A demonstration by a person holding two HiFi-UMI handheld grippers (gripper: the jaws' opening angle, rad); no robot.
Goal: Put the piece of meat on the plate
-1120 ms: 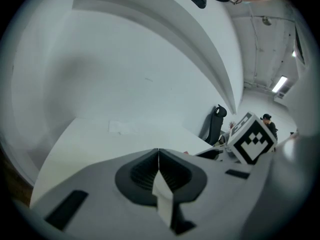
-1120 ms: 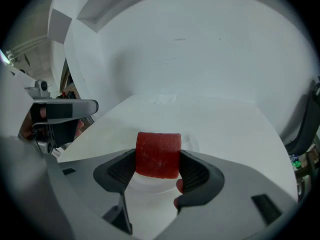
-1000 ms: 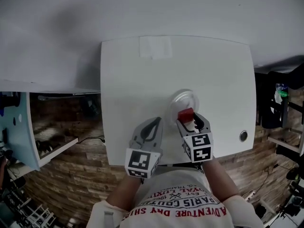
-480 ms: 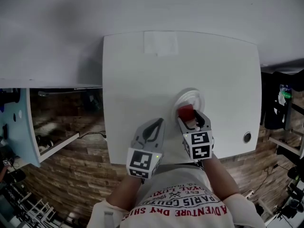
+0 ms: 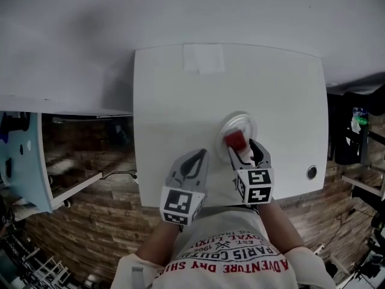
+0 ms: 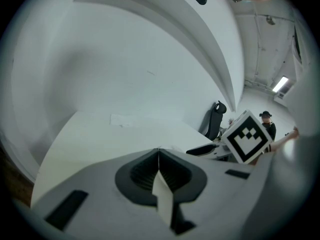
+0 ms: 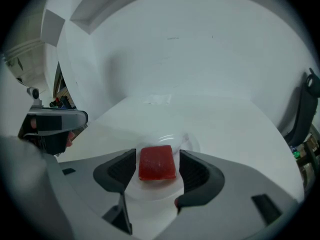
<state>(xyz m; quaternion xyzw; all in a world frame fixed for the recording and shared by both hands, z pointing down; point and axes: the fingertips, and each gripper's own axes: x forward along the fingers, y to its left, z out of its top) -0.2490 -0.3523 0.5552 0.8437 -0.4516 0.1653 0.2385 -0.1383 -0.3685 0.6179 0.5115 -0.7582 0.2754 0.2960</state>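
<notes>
This looks like a lab or office workroom, not a home. A plain white table (image 5: pixel 180 101) with a round metal fitting (image 5: pixel 311 172) set in its top stands against a bare white wall (image 5: pixel 180 11). In the left gripper view a black office chair (image 6: pixel 214 119) shows off to the right, a strip light (image 6: pixel 280 84) runs along the white ceiling, and a person (image 6: pixel 267 121) is far back. The floor (image 5: pixel 90 221) has a brick-like pattern; a loose cable (image 5: pixel 117 174) lies on it near a pale blue cabinet (image 5: pixel 21 161) and wire racks (image 5: pixel 36 264). The left gripper (image 5: pixel 198 153) and right gripper (image 5: pixel 242 147) each carry a cube with square markers, which suits a test room
</notes>
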